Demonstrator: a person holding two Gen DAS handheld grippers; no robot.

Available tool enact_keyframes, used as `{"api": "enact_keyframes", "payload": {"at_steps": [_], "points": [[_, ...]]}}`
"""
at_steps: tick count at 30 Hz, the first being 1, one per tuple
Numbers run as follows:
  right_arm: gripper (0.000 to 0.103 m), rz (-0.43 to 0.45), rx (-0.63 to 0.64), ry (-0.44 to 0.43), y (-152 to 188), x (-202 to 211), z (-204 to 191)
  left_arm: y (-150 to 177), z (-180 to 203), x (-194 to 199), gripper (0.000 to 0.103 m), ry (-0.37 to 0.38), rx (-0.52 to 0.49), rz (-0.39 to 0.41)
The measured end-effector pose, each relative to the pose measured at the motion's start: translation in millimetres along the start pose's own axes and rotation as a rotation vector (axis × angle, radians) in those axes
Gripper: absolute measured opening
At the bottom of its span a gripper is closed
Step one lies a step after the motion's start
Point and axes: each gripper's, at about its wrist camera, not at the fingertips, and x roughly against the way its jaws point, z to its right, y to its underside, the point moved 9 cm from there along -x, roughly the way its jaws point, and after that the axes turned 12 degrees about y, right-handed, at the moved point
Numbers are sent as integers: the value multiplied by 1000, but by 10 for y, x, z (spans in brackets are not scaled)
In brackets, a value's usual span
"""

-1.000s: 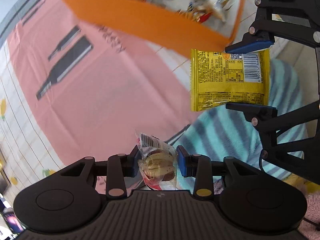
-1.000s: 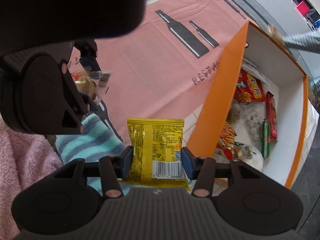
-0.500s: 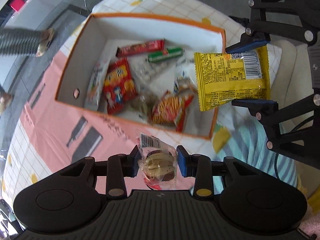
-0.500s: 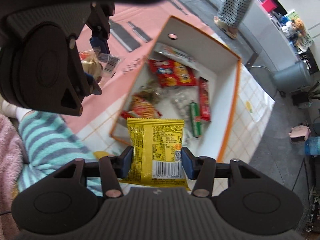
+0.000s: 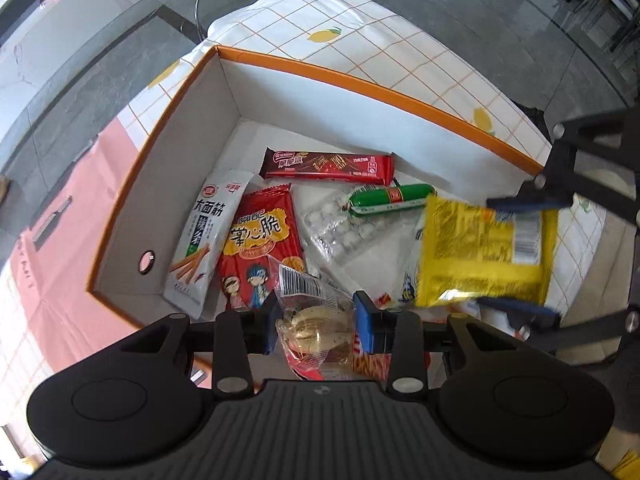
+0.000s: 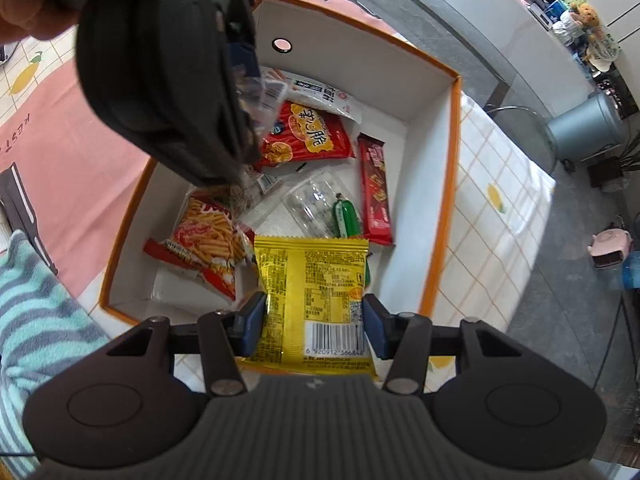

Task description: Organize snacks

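while both tongs hang over the orange-rimmed box, the sorting looks well along but not finished: the left tongs are clamped on a small clear-wrapped pastry, and the right tongs are clamped on a yellow packet, neither yet released. already lying on the box floor are a white noodle-stick pouch at nine o'clock in the left view, a red crisp bag beside it, a dark red wafer bar at twelve, a green sausage stick at one, a clear tray of white balls near the middle, and a fries packet at eight o'clock in the right view. what is left, by my reading, is to drop these two items in. open floor shows along the far wall at twelve and in the corner at eleven in the left view; the near half is crowded. the box walls stand tall, so the tongs should stay clear of the orange rim. the two tongs sit close together, the left one looming at ten o'clock in the right view, so a knock between them is the main risk. the box rests on a checked cloth over the counter.
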Motion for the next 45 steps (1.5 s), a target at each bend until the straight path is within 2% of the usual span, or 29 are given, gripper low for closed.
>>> {"api": "enact_keyframes", "payload": {"at_steps": [5,12,19,25,27,31,33,40,45], "points": [[49,11,-20,-51,-121,-310,-8,-56,-118,-259,42,74,39,12],[49,-10,-19,-92,-181,-653,-55,-61,-252,-522,42,89,60,-25],[50,-6,-27,-116,-200,-785,-60,-81,-313,-606,44,89,50,-34],[51,-22,-35,-113,-221,-809,-114,-76,-340,-593,57,58,54,-21],[53,-24,-36,-106,-226,-789,-126,-62,-348,-576,67,40,46,-25],[77,-15,-42,-96,-240,-700,-138,-26,-361,-460,77,-8,29,-9],[77,-14,-45,-97,-242,-670,-154,-22,-350,-374,83,-3,28,8],[95,-7,-43,-45,-258,-412,-161,29,-275,13,86,-16,10,56],[95,-3,-46,-11,-230,-157,-172,157,-222,256,86,-50,-8,69]]}}
